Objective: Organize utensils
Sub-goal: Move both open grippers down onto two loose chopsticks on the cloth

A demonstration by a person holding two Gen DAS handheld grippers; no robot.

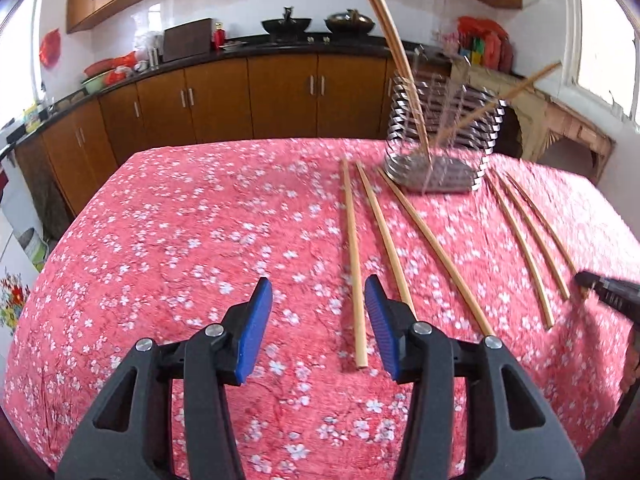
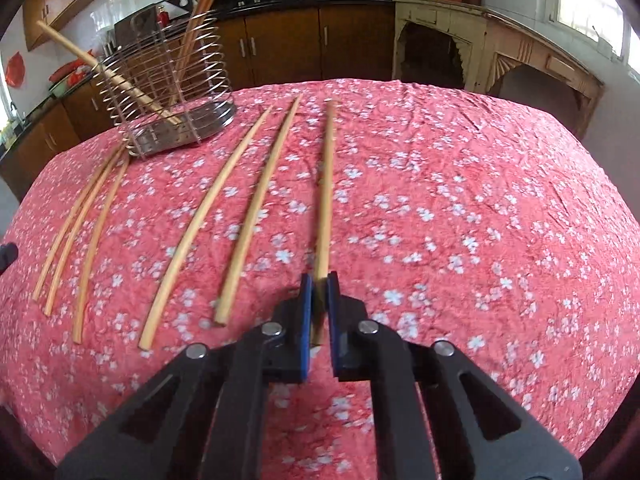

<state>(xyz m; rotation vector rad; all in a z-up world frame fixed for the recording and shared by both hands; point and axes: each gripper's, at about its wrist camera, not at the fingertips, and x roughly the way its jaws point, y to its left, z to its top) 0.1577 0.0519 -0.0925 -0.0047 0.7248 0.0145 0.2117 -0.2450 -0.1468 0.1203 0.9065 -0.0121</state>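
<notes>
Several wooden chopsticks lie lengthwise on the pink flowered tablecloth point(image 1: 180, 220). My left gripper point(image 1: 318, 286) is open just above the cloth; the near end of the leftmost chopstick point(image 1: 354, 264) lies under the gap, close to the right pad, untouched. My right gripper point(image 2: 320, 280) is shut on the near end of the rightmost chopstick point(image 2: 326, 184), whose far end still points along the cloth. A spiral wire utensil holder point(image 1: 400, 104) point(image 2: 120, 92) stands at the table's far side with chopsticks point(image 1: 390, 40) point(image 2: 100, 68) leaning in it.
The right gripper's black body point(image 1: 608, 296) shows at the right edge of the left wrist view. Two more chopsticks point(image 2: 248, 216) lie left of the held one. Brown kitchen cabinets point(image 1: 280, 92) and a worn cream sideboard point(image 2: 460, 36) stand beyond the table.
</notes>
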